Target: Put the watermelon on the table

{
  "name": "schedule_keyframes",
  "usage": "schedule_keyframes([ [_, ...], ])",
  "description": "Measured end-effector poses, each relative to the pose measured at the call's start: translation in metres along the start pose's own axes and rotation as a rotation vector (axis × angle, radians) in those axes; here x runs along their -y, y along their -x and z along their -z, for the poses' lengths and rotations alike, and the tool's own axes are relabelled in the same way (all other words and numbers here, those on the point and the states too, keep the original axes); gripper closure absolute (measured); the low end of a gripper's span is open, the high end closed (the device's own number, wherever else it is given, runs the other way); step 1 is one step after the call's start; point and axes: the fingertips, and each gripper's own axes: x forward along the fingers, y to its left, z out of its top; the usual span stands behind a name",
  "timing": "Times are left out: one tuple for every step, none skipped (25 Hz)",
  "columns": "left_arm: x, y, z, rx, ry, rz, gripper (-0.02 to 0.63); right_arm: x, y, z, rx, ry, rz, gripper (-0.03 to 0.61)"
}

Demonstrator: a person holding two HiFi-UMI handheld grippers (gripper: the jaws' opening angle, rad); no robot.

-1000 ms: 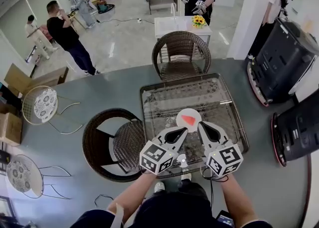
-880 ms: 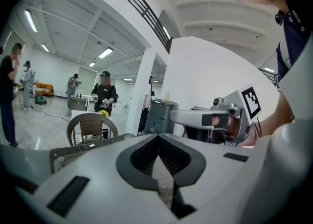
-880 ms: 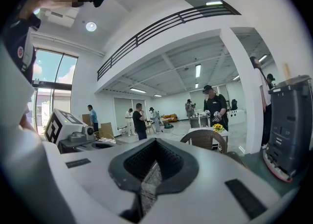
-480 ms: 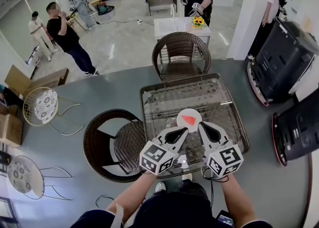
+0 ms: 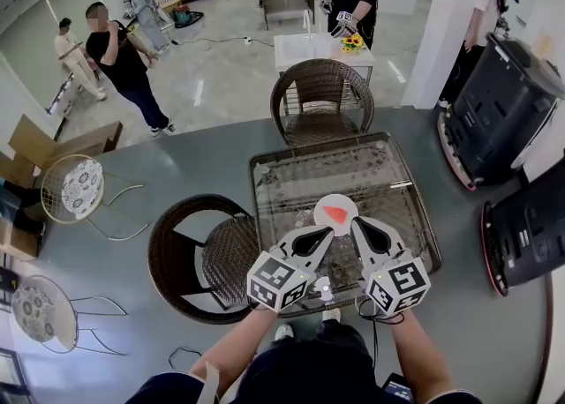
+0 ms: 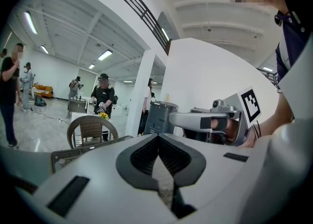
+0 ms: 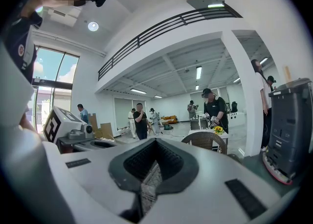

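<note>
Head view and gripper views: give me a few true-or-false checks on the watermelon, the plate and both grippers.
1. The watermelon slice lies on the white plate. True.
2. The plate sits on a wicker chair. False: it is on the glass table.
3. The left gripper holds the slice. False: its jaws are together, with nothing between them.
4. The right gripper is shut and empty. True.

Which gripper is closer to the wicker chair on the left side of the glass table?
Left. The left gripper hangs just right of that chair; the right gripper is farther right.
</note>
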Motion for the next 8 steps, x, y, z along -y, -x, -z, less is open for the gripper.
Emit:
schedule_keyframes([
  [-0.0001,0.0006,-0.0001,0.001,0.000,0.000,0.609,-0.0005,-0.0002,-0.0004,0.001,0.001,0.000,0.577],
  [-0.0002,0.0008,-0.0002,0.001,0.000,0.000,0.609,-0.0006,-0.0004,-0.0007,0.001,0.001,0.000,0.577],
  [-0.0002,0.0006,-0.0003,0.001,0.001,0.000,0.609,-0.0002,-0.0007,-0.0011,0.002,0.002,-0.001,0.577],
  [-0.0001,0.0002,-0.0004,0.001,0.001,0.000,0.609,0.0005,-0.0008,-0.0016,0.003,0.002,-0.001,0.577],
  [-0.0001,-0.0002,-0.0007,0.001,0.002,-0.001,0.609,0.0011,-0.0008,-0.0021,0.003,0.003,-0.001,0.577],
  [-0.0001,-0.0006,-0.0011,0.001,0.002,-0.002,0.609,0.0016,-0.0009,-0.0027,0.004,0.003,-0.001,0.577],
  [-0.0001,-0.0010,-0.0014,0.002,0.002,-0.003,0.609,0.0020,-0.0009,-0.0033,0.005,0.004,-0.001,0.575],
  [-0.0001,-0.0012,-0.0018,0.003,0.002,-0.003,0.609,0.0024,-0.0009,-0.0039,0.006,0.005,-0.002,0.577],
])
